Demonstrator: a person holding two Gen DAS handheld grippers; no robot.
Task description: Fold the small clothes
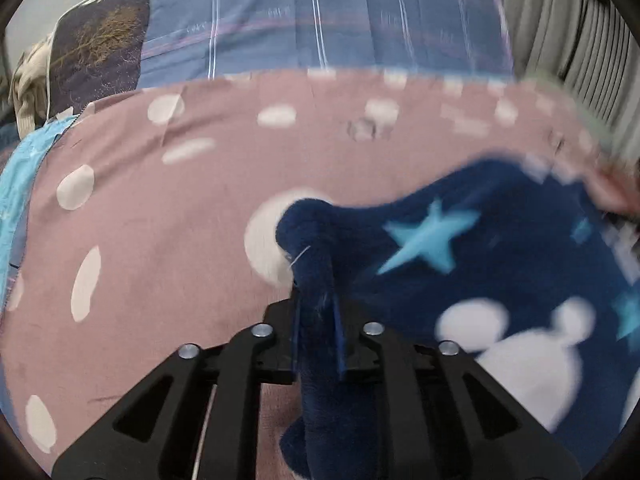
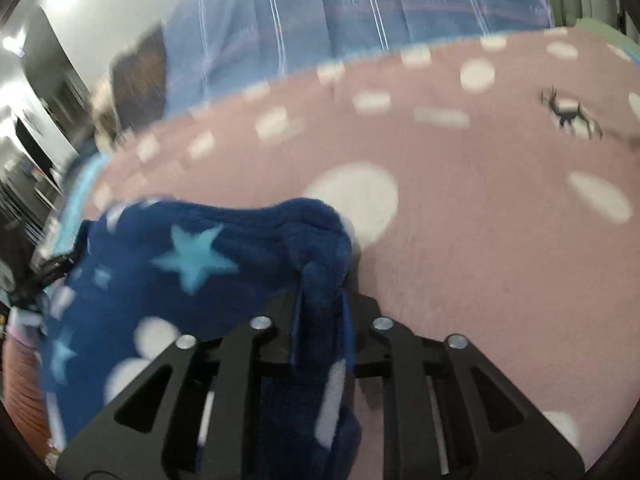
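Observation:
A navy fleece garment [image 1: 500, 272] with light blue stars and white shapes hangs stretched above a pink spotted bedspread [image 1: 160, 220]. My left gripper [image 1: 316, 300] is shut on one bunched end of it; the cloth spreads to the right. My right gripper [image 2: 320, 292] is shut on the other bunched end of the garment [image 2: 192, 264], with the cloth spreading to the left. Both views are motion-blurred. The left gripper shows faintly at the left edge of the right wrist view [image 2: 48, 268].
The pink bedspread [image 2: 480, 240] with white dots and a small deer print [image 2: 568, 114] covers the bed. A blue striped quilt [image 1: 320, 20] lies behind it. A dark pillow [image 1: 100, 48] sits at back left, grey curtains [image 1: 568, 20] at back right.

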